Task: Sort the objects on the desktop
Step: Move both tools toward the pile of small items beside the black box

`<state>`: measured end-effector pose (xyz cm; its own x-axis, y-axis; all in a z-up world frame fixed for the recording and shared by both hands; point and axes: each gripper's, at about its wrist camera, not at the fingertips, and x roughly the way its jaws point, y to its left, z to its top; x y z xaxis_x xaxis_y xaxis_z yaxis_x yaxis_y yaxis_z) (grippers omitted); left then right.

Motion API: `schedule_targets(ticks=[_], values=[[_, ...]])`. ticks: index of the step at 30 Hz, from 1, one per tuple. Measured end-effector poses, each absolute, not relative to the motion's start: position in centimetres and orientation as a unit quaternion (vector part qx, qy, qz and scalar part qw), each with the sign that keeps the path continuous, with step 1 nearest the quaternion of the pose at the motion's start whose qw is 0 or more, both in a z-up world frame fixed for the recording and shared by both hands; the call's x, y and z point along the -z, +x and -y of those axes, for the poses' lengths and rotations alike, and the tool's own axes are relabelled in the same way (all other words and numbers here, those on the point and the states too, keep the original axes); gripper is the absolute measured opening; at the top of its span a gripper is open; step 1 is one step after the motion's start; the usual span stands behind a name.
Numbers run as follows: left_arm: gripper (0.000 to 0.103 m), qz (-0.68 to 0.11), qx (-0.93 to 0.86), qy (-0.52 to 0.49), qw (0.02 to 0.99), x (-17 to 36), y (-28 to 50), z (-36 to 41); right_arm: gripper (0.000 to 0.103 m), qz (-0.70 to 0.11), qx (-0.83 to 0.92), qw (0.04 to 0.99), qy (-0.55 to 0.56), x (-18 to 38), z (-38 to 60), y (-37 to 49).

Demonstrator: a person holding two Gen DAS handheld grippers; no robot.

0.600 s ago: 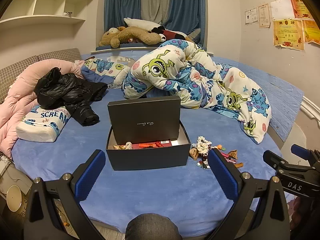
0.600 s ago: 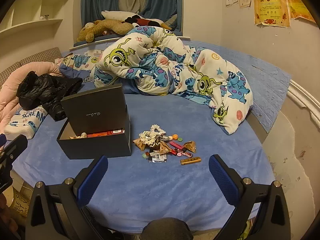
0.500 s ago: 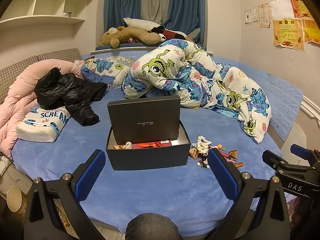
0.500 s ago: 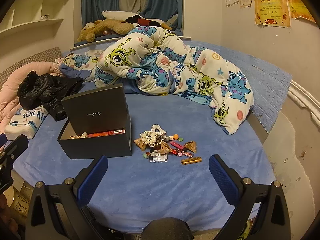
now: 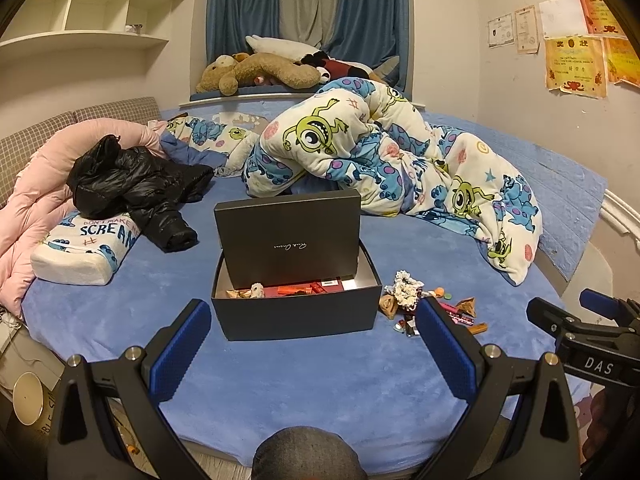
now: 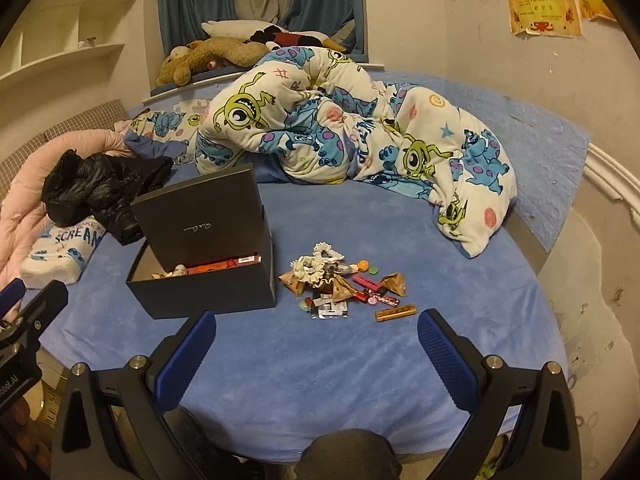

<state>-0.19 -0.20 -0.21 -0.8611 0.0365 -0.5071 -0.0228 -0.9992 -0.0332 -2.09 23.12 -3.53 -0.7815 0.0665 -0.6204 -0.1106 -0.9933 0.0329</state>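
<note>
An open black box (image 5: 296, 314) stands on the blue bed cover, its lid (image 5: 288, 240) propped upright at the back and some small items inside. To its right lies a pile of small objects (image 6: 336, 280): a white scrunchie (image 6: 320, 260), wrapped sweets, coloured discs and a gold tube (image 6: 396, 313). My left gripper (image 5: 310, 344) hovers open in front of the box, holding nothing. My right gripper (image 6: 316, 332) hovers open just short of the pile, also with nothing in it. The right gripper (image 5: 564, 304) shows at the right edge of the left wrist view.
A cartoon-print quilt (image 5: 380, 152) is heaped behind the box. A black jacket (image 5: 136, 184), a printed pillow (image 5: 80, 252) and a pink duvet (image 5: 24, 216) lie at the left. Plush toys (image 5: 260, 68) sit on the window ledge. The bed's edge is just below both grippers.
The right gripper has edged slightly toward the pile. The left gripper and all objects stay where they were.
</note>
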Motion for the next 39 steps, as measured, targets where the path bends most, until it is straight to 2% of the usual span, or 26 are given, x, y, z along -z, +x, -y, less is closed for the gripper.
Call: schedule_targets(ticks=[20, 35, 39], values=[[0.103, 0.017, -0.963, -0.265, 0.035, 0.9, -0.7, -0.8, 0.103, -0.035, -0.944, 0.070, -0.322, 3.5, -24.7, -1.9], [0.103, 0.004, -0.957, -0.274, 0.097, 4.3, -4.4, -7.6, 0.103, -0.042, -0.940, 0.110, -0.321, 5.8, -30.2, -2.2], [0.103, 0.001, -0.954, -0.282, 0.106, 5.4, -5.8, -9.0, 0.103, -0.057, -0.937, 0.145, -0.313, 6.9, -32.7, -2.5]])
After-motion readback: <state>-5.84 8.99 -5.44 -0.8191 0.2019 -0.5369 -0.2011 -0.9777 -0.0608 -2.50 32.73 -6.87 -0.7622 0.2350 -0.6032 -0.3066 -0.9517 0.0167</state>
